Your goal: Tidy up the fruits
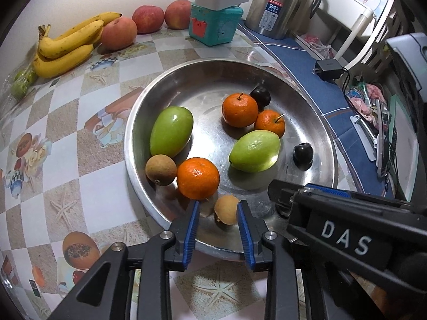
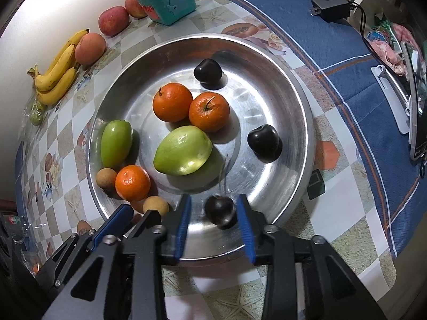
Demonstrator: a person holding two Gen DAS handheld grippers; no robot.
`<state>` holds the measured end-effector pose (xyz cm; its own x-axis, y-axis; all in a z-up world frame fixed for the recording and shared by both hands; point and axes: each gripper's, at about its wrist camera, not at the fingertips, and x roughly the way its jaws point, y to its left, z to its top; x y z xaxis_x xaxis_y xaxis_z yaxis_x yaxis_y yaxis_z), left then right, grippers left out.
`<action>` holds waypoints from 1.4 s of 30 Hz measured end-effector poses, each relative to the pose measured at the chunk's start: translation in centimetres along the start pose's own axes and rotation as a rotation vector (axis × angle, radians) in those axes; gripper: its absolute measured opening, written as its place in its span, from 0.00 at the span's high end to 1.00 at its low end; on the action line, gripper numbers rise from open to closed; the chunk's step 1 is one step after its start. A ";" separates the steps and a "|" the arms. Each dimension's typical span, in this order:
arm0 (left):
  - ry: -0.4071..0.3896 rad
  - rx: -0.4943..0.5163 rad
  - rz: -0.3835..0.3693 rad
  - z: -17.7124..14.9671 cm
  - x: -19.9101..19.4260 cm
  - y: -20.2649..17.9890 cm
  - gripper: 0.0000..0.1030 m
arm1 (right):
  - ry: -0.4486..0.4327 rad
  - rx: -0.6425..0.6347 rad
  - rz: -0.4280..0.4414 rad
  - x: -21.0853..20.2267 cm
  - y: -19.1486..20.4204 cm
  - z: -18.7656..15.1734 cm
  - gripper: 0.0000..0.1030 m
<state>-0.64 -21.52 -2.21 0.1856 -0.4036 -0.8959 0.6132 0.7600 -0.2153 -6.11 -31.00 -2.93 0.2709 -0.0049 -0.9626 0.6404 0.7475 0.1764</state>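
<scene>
Right now both your grippers sit over the near rim of the metal pan (image 1: 133, 144). Left gripper (image 1: 218, 210): fingers released, small tan longan (image 1: 226, 209) lying loose between them on the pan floor. Right gripper (image 2: 213, 208): fingers released too, dark plum (image 2: 221, 211) between the pads, not squeezed. Also in the pan: three oranges, two green mangoes, two more plums, another longan. Bananas (image 1: 64, 48) and apples (image 1: 148, 18) still out on the tabletop (image 1: 66, 160) by the wall
</scene>
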 end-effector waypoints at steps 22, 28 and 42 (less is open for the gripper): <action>-0.039 -0.232 0.052 0.3 -3.4 6.3 0.41 | -0.071 0.004 0.022 -2.3 0.1 0.2 0.61; -0.030 -0.338 0.250 -0.3 -3.9 9.8 0.32 | -0.070 -0.027 0.023 -2.1 0.9 0.3 0.61; -0.006 -0.412 0.421 -1.1 -4.1 12.8 0.13 | -0.093 -0.132 0.003 -1.7 3.2 0.0 0.29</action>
<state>5.54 -9.59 -1.73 0.3534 -0.0262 -0.9351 0.1370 0.9903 0.0240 -4.54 -28.57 -0.77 0.3415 -0.0594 -0.9380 0.5410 0.8285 0.1445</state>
